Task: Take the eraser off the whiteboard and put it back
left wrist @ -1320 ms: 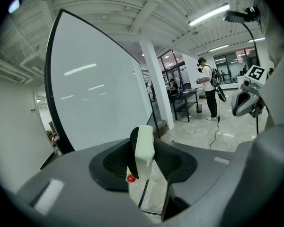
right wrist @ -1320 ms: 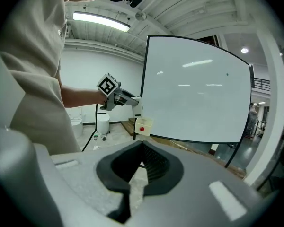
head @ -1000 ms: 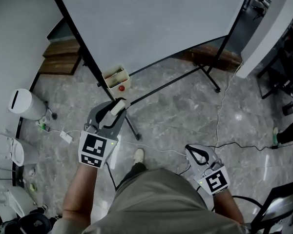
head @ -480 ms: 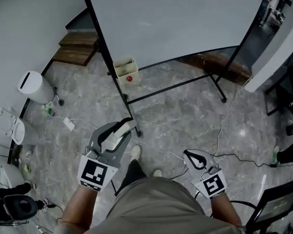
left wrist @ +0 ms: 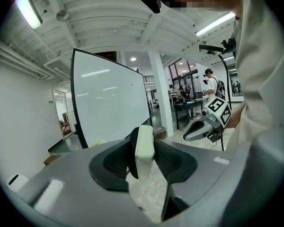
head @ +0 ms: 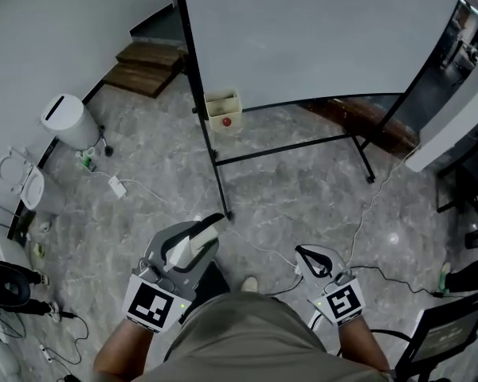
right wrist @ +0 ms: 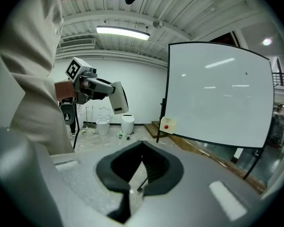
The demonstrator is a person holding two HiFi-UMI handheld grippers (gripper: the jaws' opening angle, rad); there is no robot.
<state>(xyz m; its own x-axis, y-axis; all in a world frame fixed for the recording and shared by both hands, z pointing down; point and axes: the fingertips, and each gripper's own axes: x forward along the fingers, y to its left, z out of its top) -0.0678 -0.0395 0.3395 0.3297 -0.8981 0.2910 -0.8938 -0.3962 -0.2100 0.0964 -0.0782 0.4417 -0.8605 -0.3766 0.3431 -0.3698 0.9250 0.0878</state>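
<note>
Jaws of left gripper (head: pixel 208 228) clamped on the eraser (head: pixel 197 242), pale block with dark underside, standing edge-up between the pads in the left gripper view (left wrist: pixel 144 149). Eraser is off the whiteboard (head: pixel 303 38), held in the air over the grey marble floor (head: pixel 303 189), near the foot of the board's black stand (head: pixel 211 161), well apart from the board face. Right gripper (head: pixel 302 251) jaws fully together, nothing between them, tips meeting in the right gripper view (right wrist: pixel 142 142); it hangs low beside the person's trouser leg (head: pixel 247 333). Small cream box (head: pixel 223 110) with a red dot hangs on the stand. White bin (head: pixel 68 122) at left by the wall, white cable (head: pixel 135 188) lying on the floor.
</note>
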